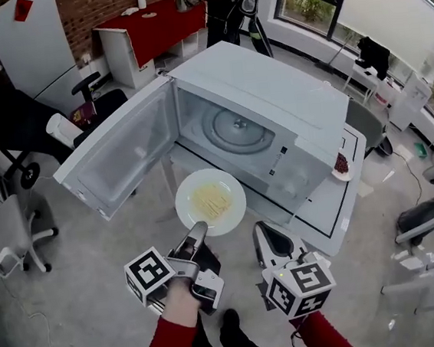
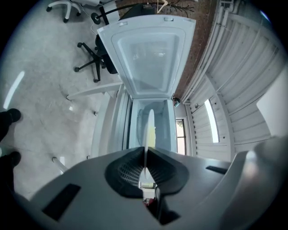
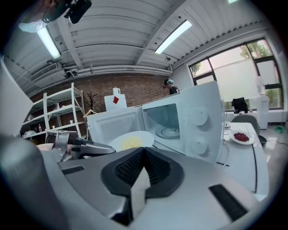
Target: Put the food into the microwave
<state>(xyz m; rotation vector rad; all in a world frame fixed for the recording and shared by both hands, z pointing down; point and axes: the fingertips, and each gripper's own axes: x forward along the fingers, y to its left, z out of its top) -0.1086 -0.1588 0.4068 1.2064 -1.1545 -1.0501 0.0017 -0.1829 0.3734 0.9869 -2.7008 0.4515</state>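
A white plate (image 1: 211, 202) with yellow food (image 1: 212, 200) hangs in the air just before the open microwave (image 1: 265, 117). My left gripper (image 1: 200, 229) is shut on the plate's near rim. In the left gripper view the plate (image 2: 148, 128) shows edge-on between the closed pads, with my left gripper (image 2: 146, 152) facing the microwave cavity (image 2: 150, 126). The microwave door (image 1: 118, 152) is swung wide to the left, and the glass turntable (image 1: 235, 128) inside is bare. My right gripper (image 1: 264, 232) hovers to the right of the plate, shut on nothing (image 3: 143, 152). The right gripper view also shows the plate (image 3: 131, 141).
The microwave stands on a white table (image 1: 336, 210). A small plate of red food (image 1: 342, 165) lies on the table to the right of the microwave. Office chairs (image 1: 11, 229) stand on the floor at the left. A red table (image 1: 163, 24) and a person (image 1: 222, 6) are far behind.
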